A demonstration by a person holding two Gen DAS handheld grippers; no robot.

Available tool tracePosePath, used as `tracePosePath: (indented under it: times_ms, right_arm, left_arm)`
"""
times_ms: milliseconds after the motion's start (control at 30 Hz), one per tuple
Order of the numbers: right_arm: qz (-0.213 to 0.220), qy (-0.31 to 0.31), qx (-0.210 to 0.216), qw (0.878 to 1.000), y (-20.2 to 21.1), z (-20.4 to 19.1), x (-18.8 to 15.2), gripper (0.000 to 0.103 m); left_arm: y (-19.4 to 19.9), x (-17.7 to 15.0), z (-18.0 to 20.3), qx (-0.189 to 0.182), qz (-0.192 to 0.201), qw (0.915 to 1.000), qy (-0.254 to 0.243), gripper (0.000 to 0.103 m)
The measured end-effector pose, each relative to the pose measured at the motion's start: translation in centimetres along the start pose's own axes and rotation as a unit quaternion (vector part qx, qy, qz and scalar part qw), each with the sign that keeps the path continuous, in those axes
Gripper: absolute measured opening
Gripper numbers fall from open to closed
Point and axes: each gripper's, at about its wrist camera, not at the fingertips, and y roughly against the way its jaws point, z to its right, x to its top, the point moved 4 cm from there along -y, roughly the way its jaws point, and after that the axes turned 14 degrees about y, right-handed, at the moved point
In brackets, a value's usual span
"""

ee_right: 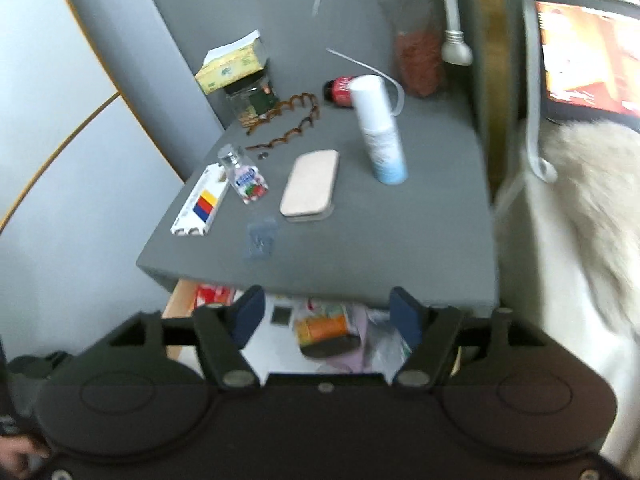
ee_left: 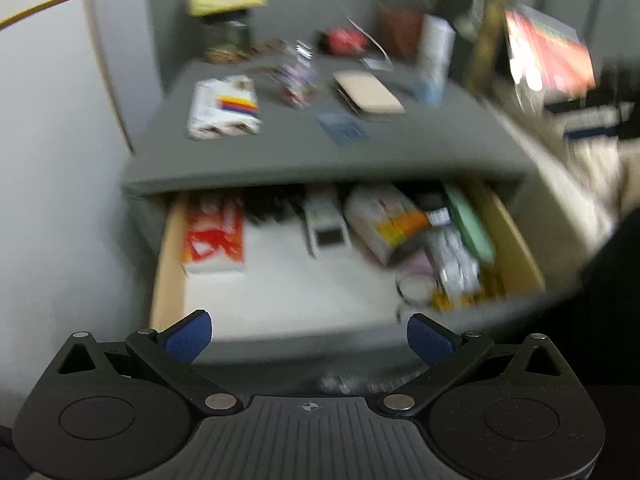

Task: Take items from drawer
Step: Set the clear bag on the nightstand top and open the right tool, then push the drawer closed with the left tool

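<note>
Grey tabletop (ee_right: 400, 240) above an open drawer | landmark: beige flat case (ee_right: 310, 182) near the middle | white spray bottle (ee_right: 380, 132) upright just right of it | small clear bottle (ee_right: 244, 176) and white striped box (ee_right: 200, 204) to its left | blue packet (ee_right: 261, 237) in front | brown hair clips (ee_right: 288, 120), yellow tissue box (ee_right: 232, 65) behind

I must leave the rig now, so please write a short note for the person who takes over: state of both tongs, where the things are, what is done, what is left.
Left tongs: open, empty, above the drawer's front edge.
Right tongs: open, empty, above the drawer.
Drawer: pulled open, holding a red-and-white box, a white device, an orange-labelled packet and more.
Nightstand top: carries several items; whether they came from the drawer cannot be told.
Left: lift out the drawer's contents.
</note>
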Motion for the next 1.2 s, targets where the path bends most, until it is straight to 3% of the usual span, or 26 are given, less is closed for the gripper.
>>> tracePosePath:
  times_ms: [33,133,233,367,533,800,1200]
  right_arm:
    - [0.004,0.005,-0.013,1.0,0.7,0.2,-0.3,0.084]
    - [0.017,0.008,-0.051,0.999,2.2,0.5,-1.4,0.084]
    - [0.029,0.016,-0.029,0.999,2.3,-0.1,-1.8,0.084]
    - [0.046,0.04,-0.041,0.997,2.1,-1.1,-1.5,0.084]
    - [0.068,0.05,-0.04,0.996,2.4,-1.5,-1.3,0.084]
    - [0.101,0.003,-0.009,0.995,3.7,0.0,-1.5,0.084]
    - [0.105,-0.006,-0.002,0.994,3.7,0.1,-1.5,0.084]
  left_arm:
    - [-0.4,-0.6,0.7,0.002,-0.012,0.9999,-0.001,0.103]
    - [-2.3,-2.4,2.3,0.011,-0.042,0.999,0.009,0.103]
    - [-3.7,-3.3,3.3,0.032,-0.037,0.9987,0.016,0.103]
    - [-5.1,-3.6,4.2,0.056,-0.009,0.9978,0.034,0.103]
    - [-5.8,-3.3,4.2,0.055,0.003,0.9964,0.064,0.103]
    - [-7.4,-1.3,4.9,0.07,0.036,0.9956,0.051,0.103]
    - [-10.1,3.0,6.0,0.089,0.054,0.9939,0.036,0.103]
